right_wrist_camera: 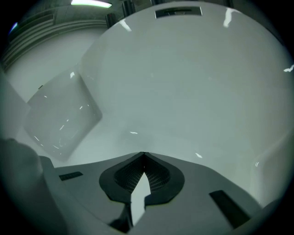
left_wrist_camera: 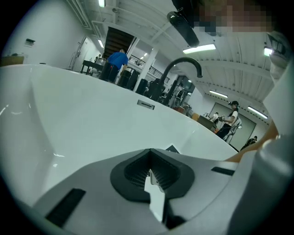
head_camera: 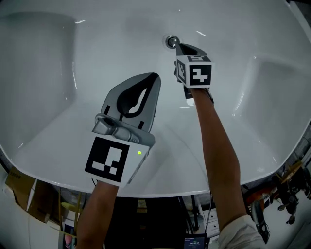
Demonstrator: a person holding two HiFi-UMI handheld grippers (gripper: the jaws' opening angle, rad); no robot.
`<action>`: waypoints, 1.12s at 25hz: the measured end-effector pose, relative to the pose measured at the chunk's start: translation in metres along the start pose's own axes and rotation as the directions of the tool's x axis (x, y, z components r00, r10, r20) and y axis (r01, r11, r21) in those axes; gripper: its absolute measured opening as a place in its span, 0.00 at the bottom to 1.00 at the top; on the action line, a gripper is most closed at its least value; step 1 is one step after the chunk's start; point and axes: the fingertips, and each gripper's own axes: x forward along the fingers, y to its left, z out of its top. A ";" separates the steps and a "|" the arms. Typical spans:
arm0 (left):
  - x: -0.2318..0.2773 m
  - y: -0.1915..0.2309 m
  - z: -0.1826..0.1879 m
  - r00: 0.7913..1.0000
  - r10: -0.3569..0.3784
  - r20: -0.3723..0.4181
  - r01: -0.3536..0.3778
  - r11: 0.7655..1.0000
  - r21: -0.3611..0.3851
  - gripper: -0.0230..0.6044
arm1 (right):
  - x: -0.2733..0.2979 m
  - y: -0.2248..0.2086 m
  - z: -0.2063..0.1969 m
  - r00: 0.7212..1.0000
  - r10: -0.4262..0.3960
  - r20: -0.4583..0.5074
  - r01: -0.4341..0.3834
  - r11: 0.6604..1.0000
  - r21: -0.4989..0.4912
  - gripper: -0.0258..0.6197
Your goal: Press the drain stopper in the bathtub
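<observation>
**Drain stopper [head_camera: 171,41], a small round chrome disc, lies just off the right tips: a skidding miss is the risk**

Nearest, the left gripper [head_camera: 153,78], grey moulded plastic, hangs over the floor of the glossy white bathtub [head_camera: 58,112]. Its jaws are closed on nothing, and it is well apart from the drain.

Beyond it, the right gripper [head_camera: 179,47], of the same grey plastic, points down toward the drain. Its jaws are also together and empty. The tips lie just beside the stopper's rim; I cannot tell whether they touch it.

The right gripper view shows only bare enamel ahead and no stopper, so aiming would have to rely on the head view. A push landing on the rim or the slick enamel would likely slide off and leave the stopper unpressed. A slanted push could do the same.

Farthest, the dark overflow slot [right_wrist_camera: 178,12] in the end wall plays no part.
</observation>
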 end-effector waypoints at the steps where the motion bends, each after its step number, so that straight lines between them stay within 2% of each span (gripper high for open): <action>1: -0.006 -0.005 0.009 1.000 0.000 0.009 0.000 1.000 0.003 0.05 | -0.015 0.006 0.007 1.000 0.007 0.019 -0.007 1.000 0.006 0.07; 5: -0.032 -0.021 0.040 0.999 -0.002 0.052 0.000 0.999 0.040 0.05 | -0.077 0.030 0.033 0.995 0.030 0.093 -0.032 0.999 0.019 0.07; 9: -0.062 -0.035 0.068 0.996 -0.001 0.088 -0.002 1.000 0.027 0.05 | -0.147 0.054 0.056 0.985 0.039 0.169 -0.043 0.999 0.023 0.07; 14: -0.114 -0.057 0.101 0.996 -0.006 0.094 0.004 1.000 0.026 0.05 | -0.247 0.093 0.086 0.962 0.058 0.266 -0.063 0.998 0.011 0.07; 20: -0.172 -0.091 0.144 0.990 0.008 0.140 -0.007 1.000 -0.006 0.05 | -0.365 0.131 0.122 0.918 0.074 0.388 -0.073 0.997 -0.018 0.07; 28: -0.239 -0.153 0.204 0.979 -0.059 0.194 0.051 0.998 0.046 0.05 | -0.519 0.184 0.158 0.834 0.082 0.546 -0.087 0.996 -0.018 0.07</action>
